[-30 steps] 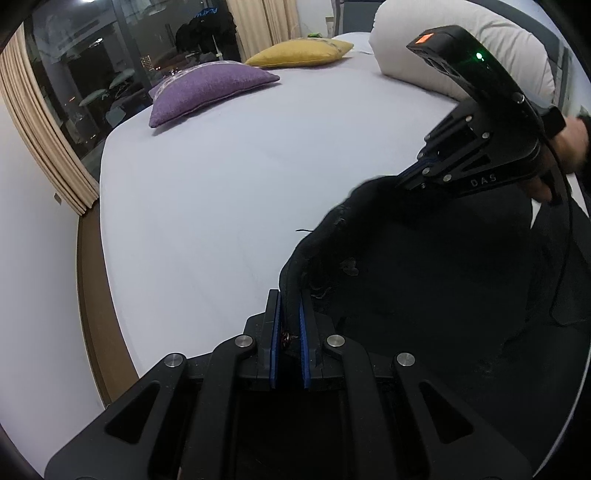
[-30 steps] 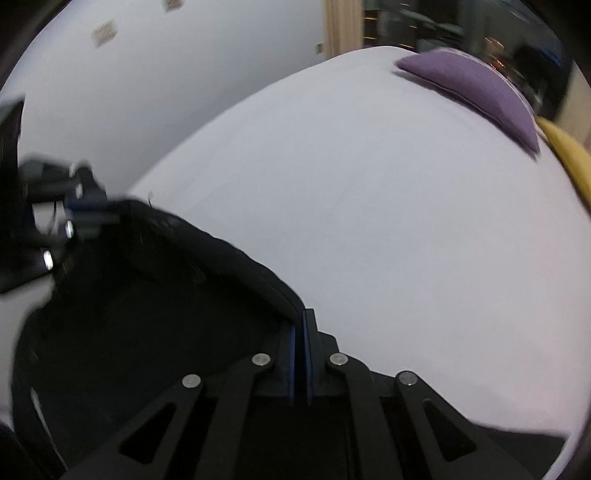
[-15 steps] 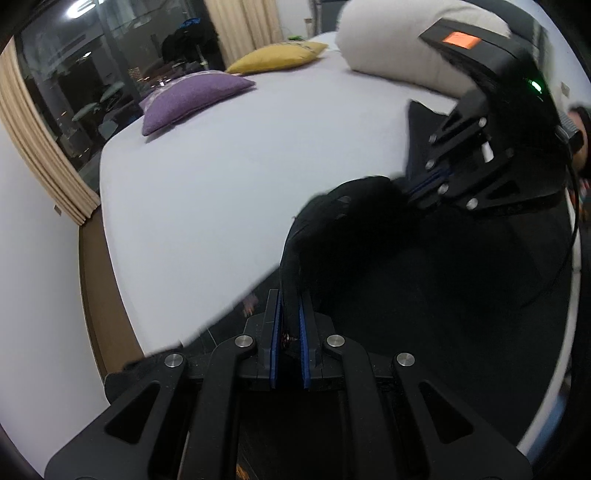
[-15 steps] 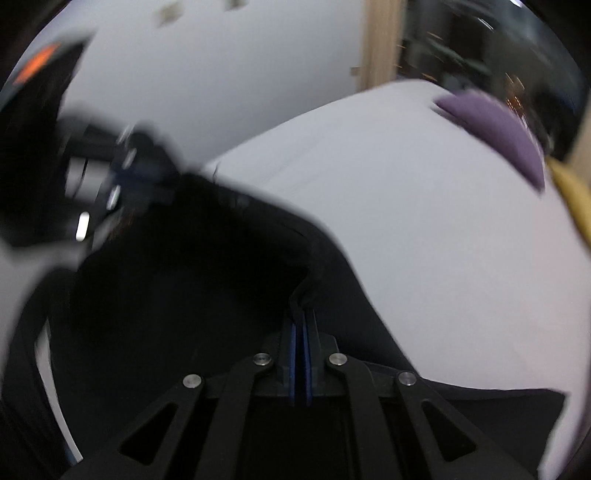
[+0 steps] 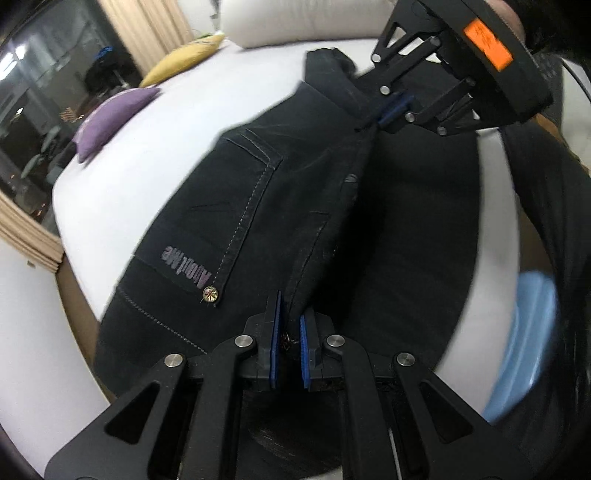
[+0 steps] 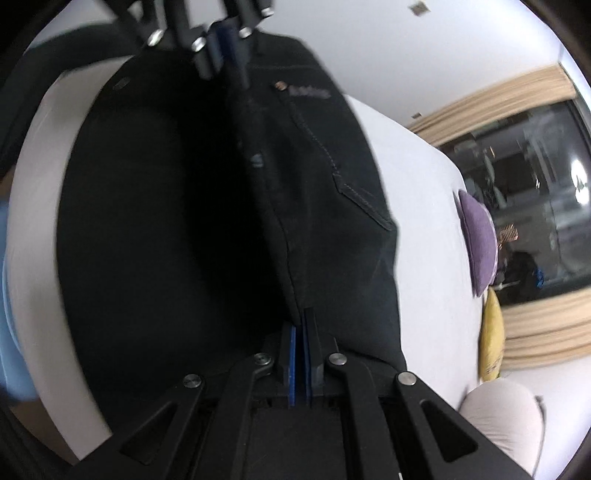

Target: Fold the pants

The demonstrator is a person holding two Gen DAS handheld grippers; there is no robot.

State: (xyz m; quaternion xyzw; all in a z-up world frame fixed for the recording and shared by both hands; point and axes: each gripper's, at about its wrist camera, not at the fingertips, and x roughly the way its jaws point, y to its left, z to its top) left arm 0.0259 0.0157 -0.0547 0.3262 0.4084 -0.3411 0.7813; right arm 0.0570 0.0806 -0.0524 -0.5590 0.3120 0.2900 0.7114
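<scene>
A: Left wrist view: left tongs (image 5: pixel 287 325) clamped on the edge of the black pants (image 5: pixel 258 206), blue pads (image 5: pixel 275 332) pinching fabric. Confirm?

B: Confirmed. Narrow gap, cloth fills it. A small brass rivet (image 5: pixel 210 294) and a grey printed logo (image 5: pixel 186 267) sit just left of the grip, next to a stitched pocket seam.

A: Right tongs?

B: Right tongs (image 5: pixel 388 116) visible at top right in the same view, closed on the same fabric edge further along. Orange label (image 5: pixel 487 46) on its body. In the right wrist view, right tongs (image 6: pixel 301 332) have pads nearly together with the pants (image 6: pixel 325 206) edge between them.

A: Where are the pants overall?

B: Held taut between both tongs, above the white bed (image 5: pixel 147 155). Pocket side drapes toward the bed; cannot tell how much of it touches the sheet. Left tongs (image 6: pixel 221 40) show at top of the right wrist view, gripping the far end.

A: Background?

B: Purple cushion (image 5: pixel 110 118) and yellow cushion (image 5: pixel 181 61) on the bed near the dark window (image 6: pixel 528 184), beige curtain (image 5: pixel 26 232) beside it. White pillow (image 5: pixel 295 22) at the bed's head. Frames slightly motion-blurred.
</scene>
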